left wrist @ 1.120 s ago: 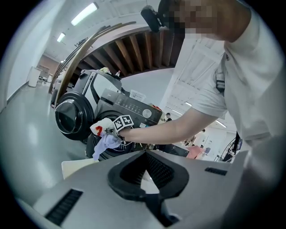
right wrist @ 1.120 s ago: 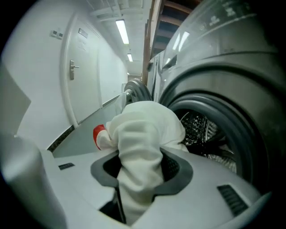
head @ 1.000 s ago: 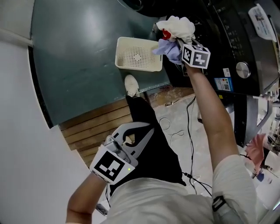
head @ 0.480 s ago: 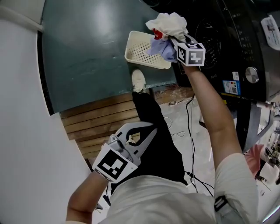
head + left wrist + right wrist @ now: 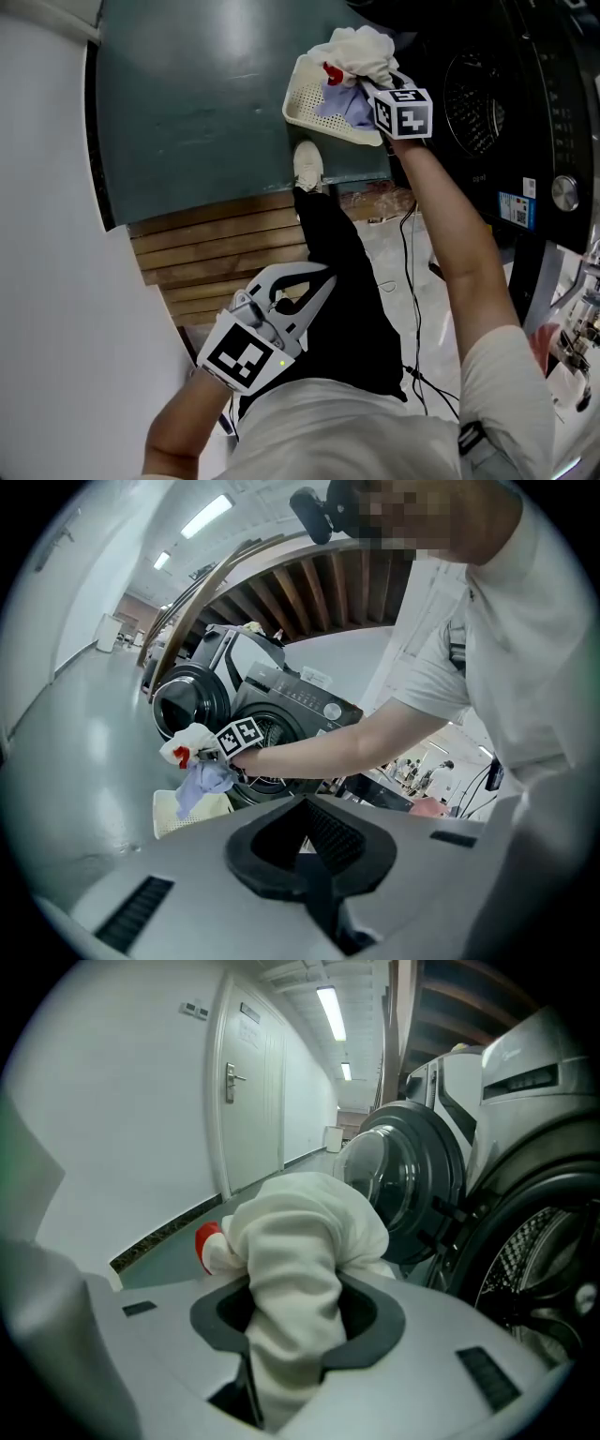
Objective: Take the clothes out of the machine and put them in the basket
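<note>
Jaws of the right gripper [image 5: 373, 82] are pinching a bundle of clothes [image 5: 361, 52] in the upper middle of the head view. White cloth is sitting on top, a lavender piece is drooping below, and a red patch is showing at the side. We are holding the bundle over the right-hand edge of the pale perforated basket [image 5: 302, 101]. The basket is standing on the dark green floor [image 5: 187, 112], just beside the black washing machine [image 5: 487, 103]. The left gripper [image 5: 322, 279] is waiting low in the frame by our leg, its jaws pressed together on nothing.

In the left gripper view, those black jaws are meeting at the tip with no cloth between them. Left of centre beyond them, the bundle is hanging above the basket and apart from it, the lavender tail pointing down toward the rim.

In the right gripper view, white cloth is filling the gap between the jaws and bulging out ahead. The red patch is peeking out at the left, and the machine's round door [image 5: 403, 1180] is standing open behind.

We are judging that the bundle should sit over the basket's middle, and lower, before the jaws spread. That way the tail lands inside rather than draping over the rim. Opening wide and lifting straight off should keep the cloth from snagging.
</note>
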`<state>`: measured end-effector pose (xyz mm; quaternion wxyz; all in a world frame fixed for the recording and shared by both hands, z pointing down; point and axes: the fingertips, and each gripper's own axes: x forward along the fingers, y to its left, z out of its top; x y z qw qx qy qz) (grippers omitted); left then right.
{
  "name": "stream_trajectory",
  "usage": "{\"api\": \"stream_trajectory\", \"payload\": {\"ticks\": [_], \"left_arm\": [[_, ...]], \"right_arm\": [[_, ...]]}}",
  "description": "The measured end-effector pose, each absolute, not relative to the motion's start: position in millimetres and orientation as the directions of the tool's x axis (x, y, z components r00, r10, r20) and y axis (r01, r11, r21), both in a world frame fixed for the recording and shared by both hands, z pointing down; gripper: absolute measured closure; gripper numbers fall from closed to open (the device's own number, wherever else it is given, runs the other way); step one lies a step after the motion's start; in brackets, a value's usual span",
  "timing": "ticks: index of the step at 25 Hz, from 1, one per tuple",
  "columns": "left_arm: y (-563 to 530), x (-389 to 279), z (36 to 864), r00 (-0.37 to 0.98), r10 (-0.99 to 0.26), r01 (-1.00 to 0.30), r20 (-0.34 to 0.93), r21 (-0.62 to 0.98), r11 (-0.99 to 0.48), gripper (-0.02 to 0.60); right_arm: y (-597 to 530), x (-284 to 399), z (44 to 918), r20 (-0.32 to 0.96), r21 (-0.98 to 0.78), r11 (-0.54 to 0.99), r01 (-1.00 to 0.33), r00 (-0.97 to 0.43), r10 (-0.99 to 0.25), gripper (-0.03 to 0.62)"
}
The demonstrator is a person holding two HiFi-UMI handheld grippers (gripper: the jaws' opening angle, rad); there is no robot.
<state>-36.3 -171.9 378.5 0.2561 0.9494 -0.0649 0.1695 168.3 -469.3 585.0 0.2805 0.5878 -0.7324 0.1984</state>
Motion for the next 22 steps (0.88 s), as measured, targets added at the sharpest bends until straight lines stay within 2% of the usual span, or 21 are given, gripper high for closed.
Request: {"api": "stream_trajectory", "payload": {"ticks": [9, 22], "left_arm": [[-206, -36, 411, 0.921, -0.059, -0.252, 0.384, 0.474, -0.844, 0.584], [-257, -22, 484, 0.896, -0.056, -0.305, 0.44, 0.519, -0.799, 0.584]], "right_arm": [[-487, 157, 643, 0.701, 0.043, 0.286, -0.957, -0.175, -0.691, 0.428], [-497, 160, 779, 0.802, 0.002, 0.356, -0.935, -0.211, -0.559, 0.427]]}}
